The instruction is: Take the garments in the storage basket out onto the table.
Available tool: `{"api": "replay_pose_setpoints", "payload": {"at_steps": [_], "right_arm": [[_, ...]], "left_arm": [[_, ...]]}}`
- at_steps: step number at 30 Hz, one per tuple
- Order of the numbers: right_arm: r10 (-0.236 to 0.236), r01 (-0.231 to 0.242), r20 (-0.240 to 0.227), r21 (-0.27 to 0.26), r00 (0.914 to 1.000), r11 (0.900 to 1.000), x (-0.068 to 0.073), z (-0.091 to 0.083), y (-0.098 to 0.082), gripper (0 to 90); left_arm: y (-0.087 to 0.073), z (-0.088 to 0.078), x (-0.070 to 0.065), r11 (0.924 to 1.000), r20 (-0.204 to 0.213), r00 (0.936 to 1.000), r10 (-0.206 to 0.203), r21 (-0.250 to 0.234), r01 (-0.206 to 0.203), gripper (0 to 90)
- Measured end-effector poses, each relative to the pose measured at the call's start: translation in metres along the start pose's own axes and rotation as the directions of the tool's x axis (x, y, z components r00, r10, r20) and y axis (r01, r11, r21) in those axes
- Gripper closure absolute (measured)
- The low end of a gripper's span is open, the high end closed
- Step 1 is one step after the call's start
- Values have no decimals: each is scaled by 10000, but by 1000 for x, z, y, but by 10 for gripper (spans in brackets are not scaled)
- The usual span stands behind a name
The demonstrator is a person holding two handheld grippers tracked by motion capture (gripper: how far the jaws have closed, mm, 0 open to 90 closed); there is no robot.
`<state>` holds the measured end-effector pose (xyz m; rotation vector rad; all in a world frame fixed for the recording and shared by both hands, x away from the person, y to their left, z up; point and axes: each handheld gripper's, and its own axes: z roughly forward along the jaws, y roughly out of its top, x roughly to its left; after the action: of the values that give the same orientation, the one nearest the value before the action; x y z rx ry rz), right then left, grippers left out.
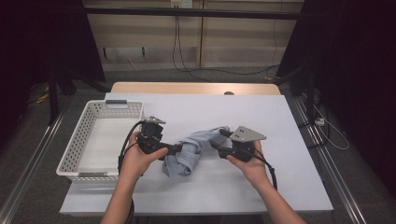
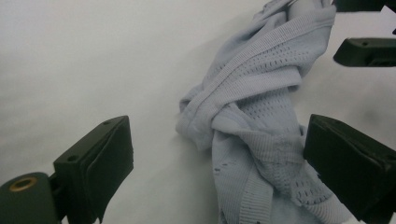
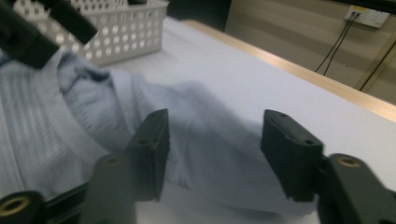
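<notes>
Lying crumpled and twisted on the white counter (image 1: 261, 182), the pale blue knit garment (image 1: 194, 151) sits just beside the white perforated basket (image 1: 79, 144), on that basket's right as the high view shows it. The garment is bunched into a rope-like roll with ribbed and eyelet-patterned sections.

The left tongs (image 1: 180, 149) are held at the basket-side end of the garment. In the left gripper view the left tongs (image 2: 219, 163) stand spread wide; the garment's twisted fold lies between them, close against one pad, while the other pad is well apart from the cloth.

The right tongs (image 1: 217, 139) are held at the garment's far end from the basket. In the right gripper view the right tongs (image 3: 215, 149) stand partly spread, straddling a raised fold of the garment (image 3: 210, 140). Whether the pads press on the fold cannot be told. The basket (image 3: 126, 32) appears beyond the garment in that view.
</notes>
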<state>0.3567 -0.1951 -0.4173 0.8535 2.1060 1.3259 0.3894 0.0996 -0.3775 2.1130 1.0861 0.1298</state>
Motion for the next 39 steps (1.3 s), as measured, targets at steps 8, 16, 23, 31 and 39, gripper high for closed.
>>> {"api": "replay_pose_setpoints", "payload": {"at_steps": [8,16,23,31,39], "right_arm": [[262,-207,-1113,505,9934,9985,5,2,-6,900],[712,-662,-983,529,9926,9964,-2,-5,-13,900],[1378,-1374,-301,148,9900,9904,-3,-5,-12,346],[919,-917,103,-236,9957,9955,-7,0,3,250],[-15,9,-273,-236,9996,9997,4,10,8,345]], "left_arm": [[-1,-1,-2,9999,-145,9999,81,-70,-82,84],[-1,1,-1,9998,-87,9998,197,1,-197,82],[0,2,1,9998,-104,9998,187,-68,-187,76],[-3,1,1,9997,-97,9997,236,-116,-237,76],[-9,5,2,9999,-45,9999,106,-63,-107,67]]}}
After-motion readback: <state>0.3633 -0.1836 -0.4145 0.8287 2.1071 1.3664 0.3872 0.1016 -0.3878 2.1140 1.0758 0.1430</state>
